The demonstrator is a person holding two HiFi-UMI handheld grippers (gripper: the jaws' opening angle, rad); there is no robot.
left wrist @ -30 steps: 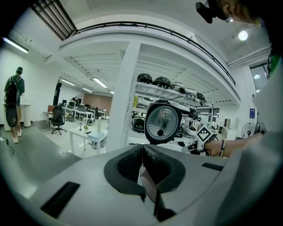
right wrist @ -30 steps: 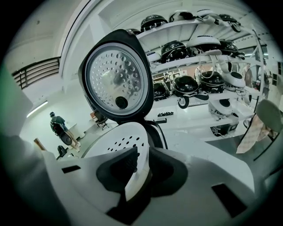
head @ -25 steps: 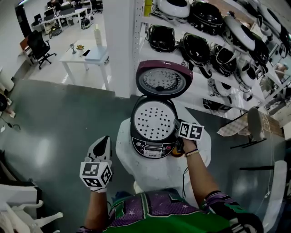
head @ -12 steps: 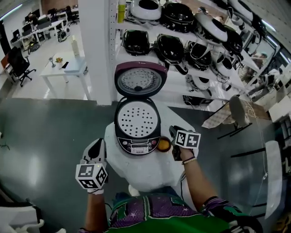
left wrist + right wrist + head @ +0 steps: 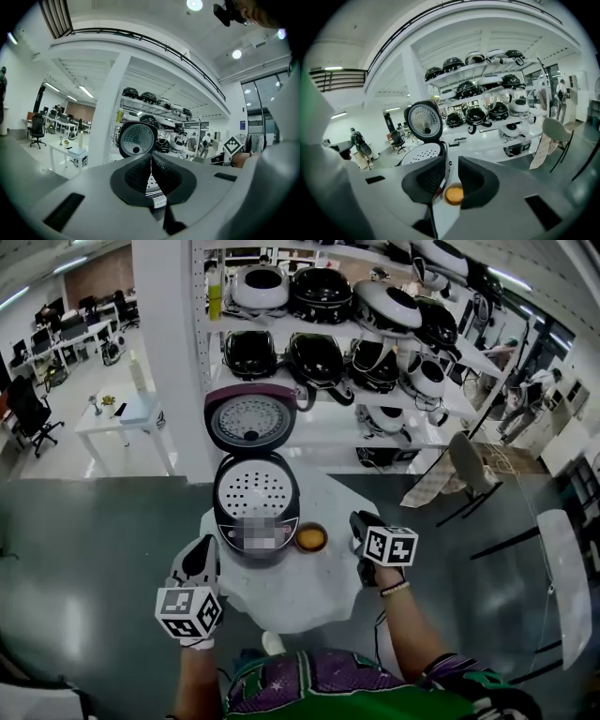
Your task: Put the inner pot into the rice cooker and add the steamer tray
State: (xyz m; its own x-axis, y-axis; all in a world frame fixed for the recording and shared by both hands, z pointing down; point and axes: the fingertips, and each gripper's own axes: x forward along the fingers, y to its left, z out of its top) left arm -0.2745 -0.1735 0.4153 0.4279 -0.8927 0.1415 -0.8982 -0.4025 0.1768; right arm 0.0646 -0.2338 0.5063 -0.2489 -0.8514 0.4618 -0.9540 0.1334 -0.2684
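- Rice cooker (image 5: 255,542), head view: it stands on the round white table (image 5: 300,594) with its lid (image 5: 248,418) swung up and back. The white perforated steamer tray (image 5: 255,491) lies flat in the cooker's mouth. We cannot make out what sits beneath the tray.
- Head view: a small bowl (image 5: 310,538) with orange contents stands on the same table, just beside the cooker at its right in the picture.
- Head view: the left gripper (image 5: 201,549) hangs at the table's near-left edge, apart from the cooker. The right gripper (image 5: 358,521) is over the table's right side, near the bowl and apart from the cooker.
- Head view: shelves (image 5: 328,439) behind the table carry many more cookers.
- Left gripper view: the jaws of the left gripper (image 5: 151,164) are closed, pads meeting along a thin line with nothing between them. Beyond them we see the raised lid (image 5: 137,139) and a strip of the dotted tray (image 5: 152,183). The right gripper's marker cube (image 5: 233,145) shows at the right.
- Right gripper view: the jaws of the right gripper (image 5: 450,176) stand slightly apart and grip nothing. The bowl (image 5: 453,194) shows through the gap, lying beyond them on the table. Up and to the left we see the tray (image 5: 421,153) seated in the cooker and the lid (image 5: 424,121) standing upright behind it.
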